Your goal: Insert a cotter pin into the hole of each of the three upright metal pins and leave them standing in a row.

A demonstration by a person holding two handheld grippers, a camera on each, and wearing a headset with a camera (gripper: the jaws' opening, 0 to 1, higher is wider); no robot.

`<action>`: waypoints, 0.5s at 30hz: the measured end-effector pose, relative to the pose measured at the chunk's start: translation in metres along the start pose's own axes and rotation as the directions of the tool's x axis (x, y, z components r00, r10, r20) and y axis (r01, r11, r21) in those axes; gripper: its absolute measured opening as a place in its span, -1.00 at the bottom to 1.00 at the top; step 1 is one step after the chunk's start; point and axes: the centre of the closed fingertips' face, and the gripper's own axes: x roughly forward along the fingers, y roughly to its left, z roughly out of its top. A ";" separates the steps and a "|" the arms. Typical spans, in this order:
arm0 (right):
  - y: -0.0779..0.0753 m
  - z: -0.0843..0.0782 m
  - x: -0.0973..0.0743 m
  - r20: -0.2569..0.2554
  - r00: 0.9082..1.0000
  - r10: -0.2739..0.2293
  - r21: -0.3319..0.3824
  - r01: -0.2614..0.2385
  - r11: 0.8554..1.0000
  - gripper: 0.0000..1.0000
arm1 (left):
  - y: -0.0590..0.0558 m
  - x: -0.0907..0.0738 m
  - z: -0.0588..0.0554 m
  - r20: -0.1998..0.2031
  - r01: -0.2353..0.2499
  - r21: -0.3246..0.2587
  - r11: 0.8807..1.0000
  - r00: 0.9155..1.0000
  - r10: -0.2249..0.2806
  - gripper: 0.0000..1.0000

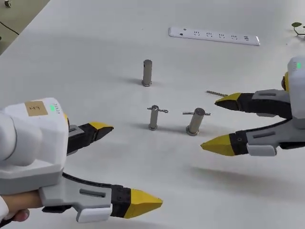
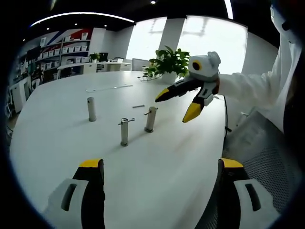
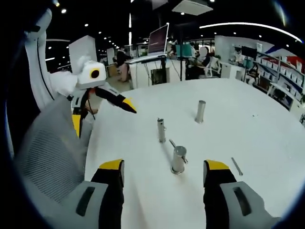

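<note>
- Three metal pins are standing well inside the white counter point(image 1: 86, 52). Its edge is cutting diagonally across the top-left corner of the head view, and bare surface is lying open on every side of the group.
- One power strip point(image 1: 214, 36) is lying flat far beyond the pins, well apart from them.
- Far pin point(image 1: 147, 72) is standing upright by itself behind the other two, with its long axis vertical.
- Centre pin point(image 1: 153, 118) and right pin point(image 1: 194, 122) are standing side by side nearer the person. The first inserted cotter pin point(image 1: 160, 110) and the second inserted cotter pin point(image 1: 188, 113) are sitting crosswise through their tops, roughly level.
- Loose cotter pin point(image 1: 217, 93) is lying flat on the counter, just beside the far jaw tip of the right tool. Its long axis is running roughly left to right in the head view.
- Left tool point(image 1: 126, 164) is hovering at the lower left with a hand point(image 1: 20, 206) gripping it. It is pointing towards the pins with its jaws spread wide and nothing between them.
- Right tool point(image 1: 217, 124) is pointing in from the right with its jaws also spread wide and empty. Its tips are sitting near the right pin without touching it.
</note>
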 end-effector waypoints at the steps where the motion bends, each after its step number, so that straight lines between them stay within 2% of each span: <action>1: 0.003 -0.001 -0.002 0.014 1.000 -0.001 0.031 0.000 1.000 0.33 | 0.002 -0.001 0.001 0.003 -0.005 -0.002 1.000 1.000 0.005 0.97; 4: 0.007 -0.006 -0.008 0.025 1.000 -0.010 0.065 0.009 0.998 0.47 | 0.007 -0.005 0.003 0.009 -0.019 -0.005 1.000 1.000 0.019 0.97; 8: 0.009 -0.016 -0.013 0.004 1.000 -0.031 0.132 0.030 0.991 0.64 | 0.013 -0.011 0.008 0.027 -0.033 -0.015 0.999 0.999 0.033 0.97; 12: 0.013 -0.026 -0.018 -0.020 0.999 -0.043 0.154 0.046 0.987 0.79 | 0.018 -0.015 0.010 0.041 -0.046 -0.027 0.999 0.998 0.047 0.97; 15: 0.015 -0.028 -0.021 -0.016 0.999 -0.050 0.171 0.052 0.984 0.86 | 0.020 -0.016 0.012 0.053 -0.052 -0.037 0.998 0.997 0.054 0.97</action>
